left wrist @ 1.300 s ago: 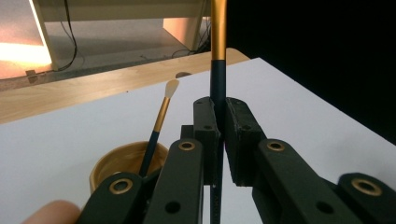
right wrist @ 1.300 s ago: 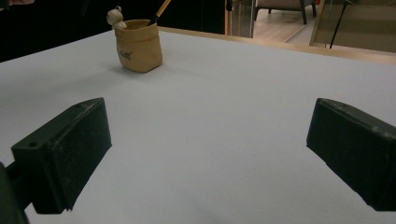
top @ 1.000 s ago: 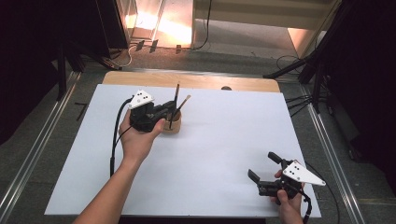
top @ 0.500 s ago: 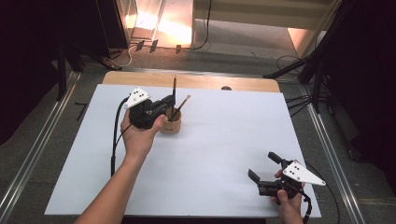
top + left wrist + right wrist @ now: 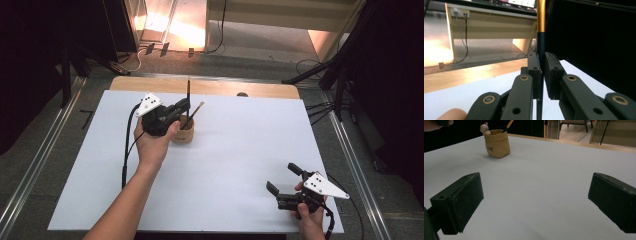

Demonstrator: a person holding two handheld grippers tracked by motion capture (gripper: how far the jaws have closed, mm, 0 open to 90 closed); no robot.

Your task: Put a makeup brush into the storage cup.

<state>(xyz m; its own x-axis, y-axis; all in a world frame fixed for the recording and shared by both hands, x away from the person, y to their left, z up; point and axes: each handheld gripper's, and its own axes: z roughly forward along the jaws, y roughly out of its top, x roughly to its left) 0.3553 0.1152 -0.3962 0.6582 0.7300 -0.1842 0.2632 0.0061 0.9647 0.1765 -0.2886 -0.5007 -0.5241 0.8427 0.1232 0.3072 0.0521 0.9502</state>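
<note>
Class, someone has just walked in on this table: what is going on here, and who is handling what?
A person works at a white table with a hand-held gripper in each hand. The left hand-held gripper is shut on a dark pen with a gold band, held upright over the small tan pen pot. A second, wooden-handled stick leans in that pot. The right hand-held gripper rests near the table's front right corner, jaws wide open and holding nothing.

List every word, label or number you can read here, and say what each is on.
None can be read for certain.
Dark brush clamped in the left tongs: pale lettering low on the handle, too small to read.
Tan holder: a dark scribbled mark on its front, too blurred to read.
</note>
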